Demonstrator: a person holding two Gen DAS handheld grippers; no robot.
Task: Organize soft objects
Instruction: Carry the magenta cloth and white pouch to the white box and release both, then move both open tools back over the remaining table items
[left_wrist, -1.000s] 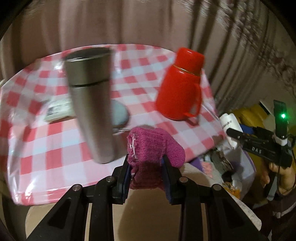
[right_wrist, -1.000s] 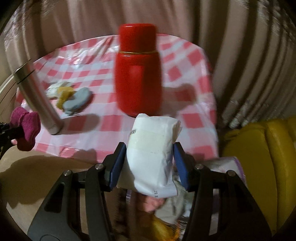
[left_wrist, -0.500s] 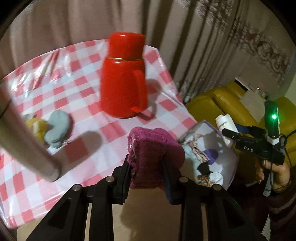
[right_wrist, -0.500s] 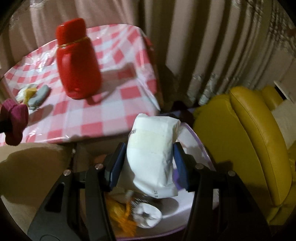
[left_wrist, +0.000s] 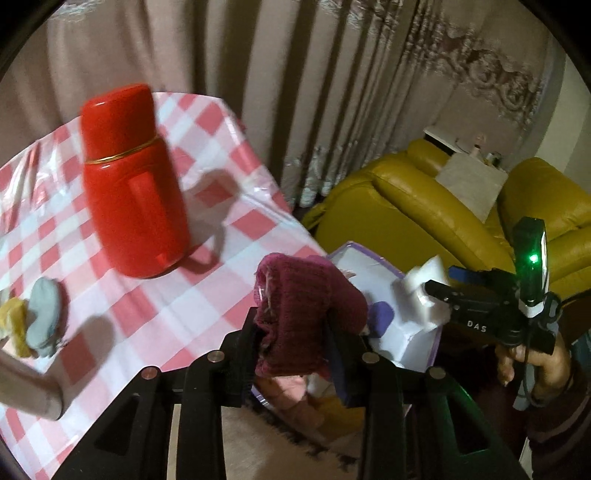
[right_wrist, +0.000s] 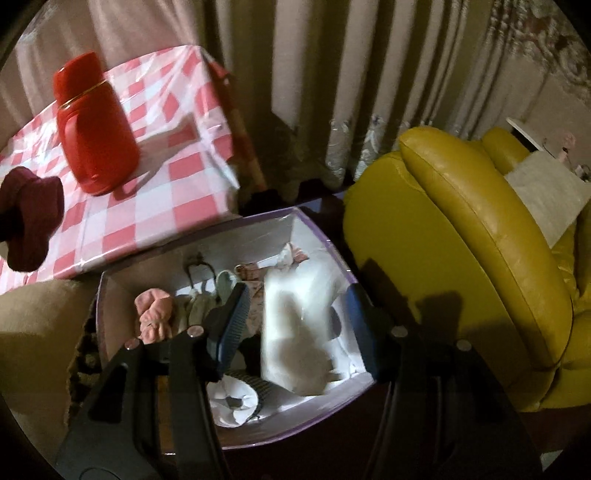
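A maroon knitted sock (left_wrist: 303, 310) sits between the pads of my left gripper (left_wrist: 295, 350), at the table's edge beside the box. The jaws are opening, but the pads still touch the sock. The same sock (right_wrist: 29, 218) shows at the left of the right wrist view. My right gripper (right_wrist: 291, 325) hangs over the white, purple-rimmed box (right_wrist: 325, 236), and its jaws are opening. A blurred white packet (right_wrist: 299, 332) lies between them, with a gap at the left pad. In the left wrist view that packet (left_wrist: 424, 291) is at the right gripper (left_wrist: 439, 291), above the box (left_wrist: 373, 258).
A red flask (left_wrist: 133, 206) stands on the red-checked table (left_wrist: 221, 258), with a grey sock (left_wrist: 42, 314), a yellow sock (left_wrist: 14, 321) and a steel flask (left_wrist: 26, 384) at its left. The box holds a pink sock (right_wrist: 155, 314) and a white roll (right_wrist: 232, 398). A yellow sofa (right_wrist: 480, 258) is close on the right.
Both grippers swung right, from over the table to the box beside it. The right jaws widened and the white packet came loose between them. The maroon sock stays in the left jaws.
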